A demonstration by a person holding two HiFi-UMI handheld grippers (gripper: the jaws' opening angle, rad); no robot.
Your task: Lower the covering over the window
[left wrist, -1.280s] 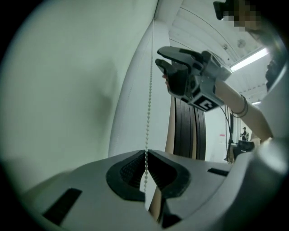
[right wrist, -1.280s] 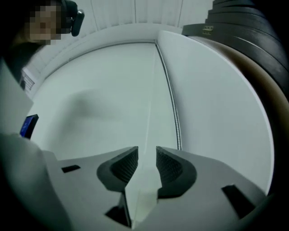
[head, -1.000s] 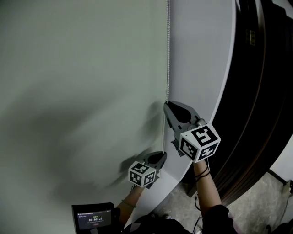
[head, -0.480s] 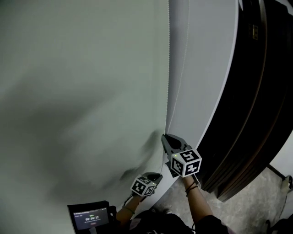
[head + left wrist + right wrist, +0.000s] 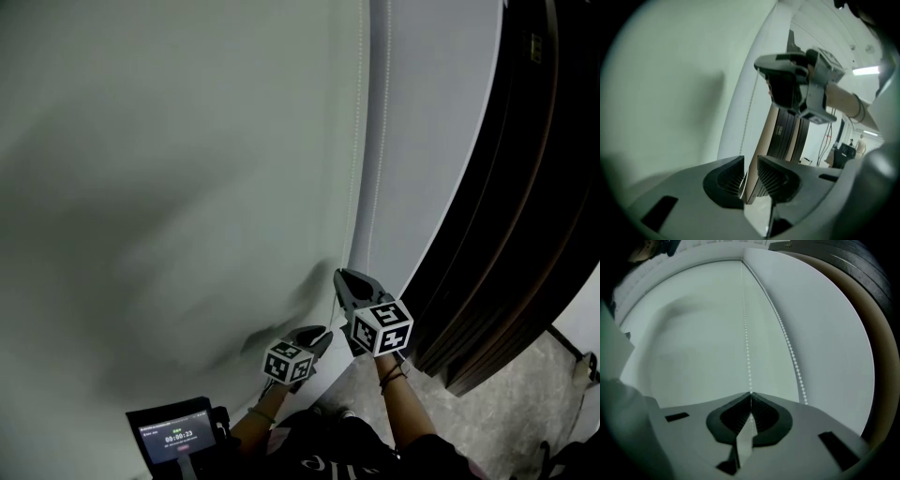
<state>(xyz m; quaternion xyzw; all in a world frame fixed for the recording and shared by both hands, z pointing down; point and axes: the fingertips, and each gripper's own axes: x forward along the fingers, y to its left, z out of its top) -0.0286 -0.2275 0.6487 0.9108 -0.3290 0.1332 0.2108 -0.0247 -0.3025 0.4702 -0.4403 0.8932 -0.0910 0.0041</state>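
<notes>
A pale green roller blind (image 5: 169, 187) fills the left of the head view. Its white bead chain (image 5: 359, 169) hangs along the blind's right edge. My right gripper (image 5: 341, 276) is low down, shut on one strand of the bead chain (image 5: 746, 343), which runs into its closed tips (image 5: 750, 393). The other strand (image 5: 790, 352) hangs free just to the right. My left gripper (image 5: 324, 332) sits lower and to the left, open. In the left gripper view the chain (image 5: 751, 103) passes down between its spread jaws (image 5: 750, 164) untouched, with the right gripper (image 5: 759, 65) above.
A white wall strip (image 5: 431, 141) borders the blind, with a dark wooden door frame (image 5: 511, 234) to the right. A small screen device (image 5: 173, 436) hangs at the person's waist. Grey floor (image 5: 525, 394) shows at the bottom right. People stand far off (image 5: 860, 143).
Both grippers have dropped lower along the blind's edge, the right one farther, with the chain in it. Since half a second ago they have hardly shifted.
</notes>
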